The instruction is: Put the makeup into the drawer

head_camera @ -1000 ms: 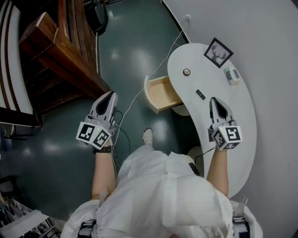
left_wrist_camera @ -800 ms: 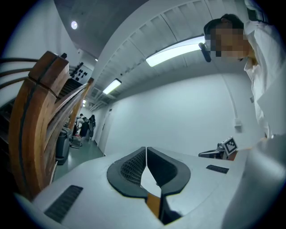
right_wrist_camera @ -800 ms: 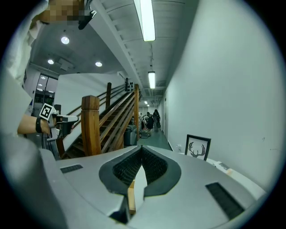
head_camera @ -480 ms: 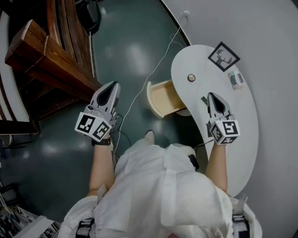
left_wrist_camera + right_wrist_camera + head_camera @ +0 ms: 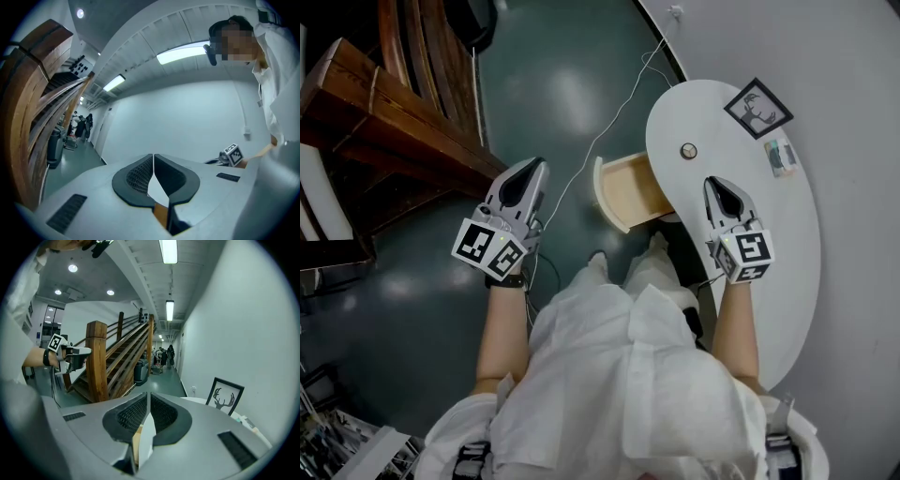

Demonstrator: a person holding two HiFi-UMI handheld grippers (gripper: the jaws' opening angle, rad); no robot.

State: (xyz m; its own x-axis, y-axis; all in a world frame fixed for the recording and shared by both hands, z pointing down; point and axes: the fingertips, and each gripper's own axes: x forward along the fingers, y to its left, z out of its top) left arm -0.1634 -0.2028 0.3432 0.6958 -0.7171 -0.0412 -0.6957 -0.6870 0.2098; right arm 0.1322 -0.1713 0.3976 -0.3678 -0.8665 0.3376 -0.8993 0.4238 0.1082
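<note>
The wooden drawer [image 5: 628, 192] stands pulled out from the left side of the white curved table [image 5: 787, 244]. A small makeup pack [image 5: 780, 156] lies at the table's far edge, next to a framed deer picture [image 5: 758, 107]. A small round item [image 5: 688, 151] sits near the drawer. My right gripper [image 5: 715, 185] hovers over the table just right of the drawer, shut and holding nothing. My left gripper [image 5: 528, 173] hangs over the floor to the left of the drawer, also shut and holding nothing. In the right gripper view the deer picture [image 5: 224, 397] and makeup pack [image 5: 246, 422] lie ahead to the right.
A wooden staircase [image 5: 384, 103] fills the upper left, and its post [image 5: 96, 359] shows in the right gripper view. A white cable [image 5: 609, 122] runs across the dark green floor toward the wall. The person's white-clad legs stand close to the table.
Both grippers have moved forward. The right one has slid left over the table toward the drawer and now covers a small dark item. The person has stepped closer to the table.
</note>
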